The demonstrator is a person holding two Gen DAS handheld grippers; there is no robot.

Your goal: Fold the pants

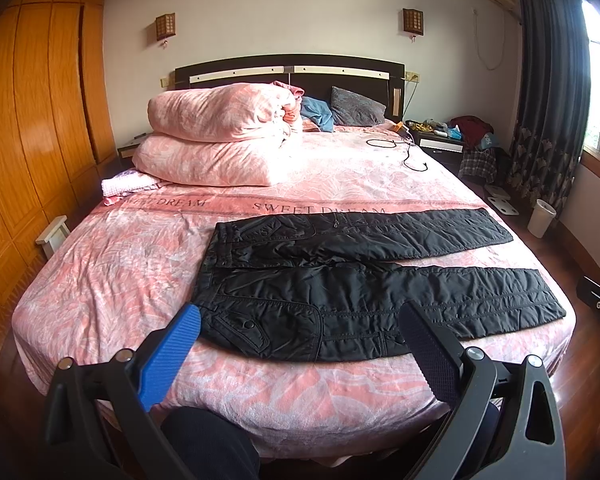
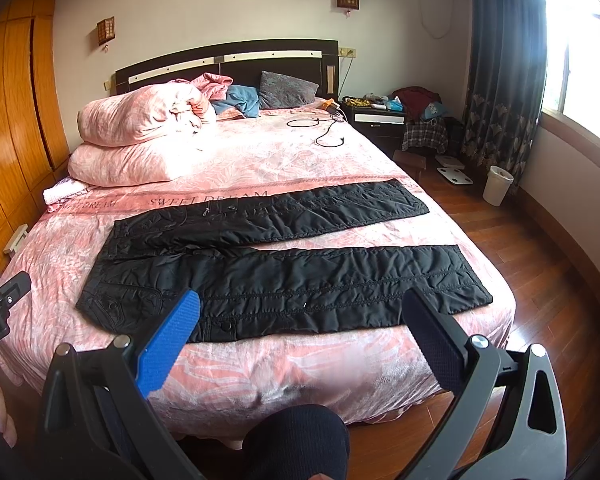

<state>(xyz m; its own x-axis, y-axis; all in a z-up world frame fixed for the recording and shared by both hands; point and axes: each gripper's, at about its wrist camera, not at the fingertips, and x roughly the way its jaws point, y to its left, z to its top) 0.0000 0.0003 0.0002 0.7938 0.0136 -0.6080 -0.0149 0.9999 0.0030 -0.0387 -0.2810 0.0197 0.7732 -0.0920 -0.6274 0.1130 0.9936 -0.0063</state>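
Observation:
Black quilted pants (image 1: 340,280) lie flat on the pink bed, waistband to the left, both legs spread apart and pointing right; they also show in the right wrist view (image 2: 268,256). My left gripper (image 1: 300,324) is open and empty, held above the near bed edge over the waist and hip end. My right gripper (image 2: 300,312) is open and empty, held above the near bed edge over the near leg. Neither touches the pants.
The bed (image 1: 100,272) carries stacked pink duvets (image 1: 220,136) at the back left, a grey pillow (image 1: 356,106) and a black cable (image 1: 404,152). A nightstand (image 2: 376,118), white bin (image 2: 498,185) and wood floor lie to the right. A wooden wardrobe (image 1: 32,120) stands left.

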